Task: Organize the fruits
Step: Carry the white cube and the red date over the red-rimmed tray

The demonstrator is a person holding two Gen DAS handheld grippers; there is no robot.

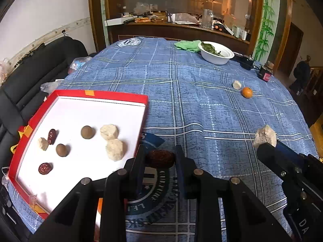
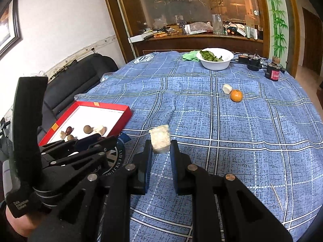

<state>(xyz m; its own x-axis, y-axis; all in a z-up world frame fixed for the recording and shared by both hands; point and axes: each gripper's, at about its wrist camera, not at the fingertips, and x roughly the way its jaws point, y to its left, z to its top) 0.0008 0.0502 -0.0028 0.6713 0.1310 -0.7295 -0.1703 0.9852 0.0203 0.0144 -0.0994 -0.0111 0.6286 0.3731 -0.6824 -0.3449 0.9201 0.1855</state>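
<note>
Left hand-held gripper (image 1: pixel 159 157) clamps a dark red fruit (image 1: pixel 160 159) beside the red tray (image 1: pixel 129 98); right hand-held gripper (image 2: pixel 160 147) pinches a pale chunk (image 2: pixel 160 141).

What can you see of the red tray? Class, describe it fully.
The red tray is a shallow rectangular box, cardboard by its look, with low red walls, a white floor and orange tape patches on its rim. It lies flat on the blue checked tablecloth at the table's left edge. Inside lie two round brown fruits, three pale chunks and two dark red pieces.
</note>
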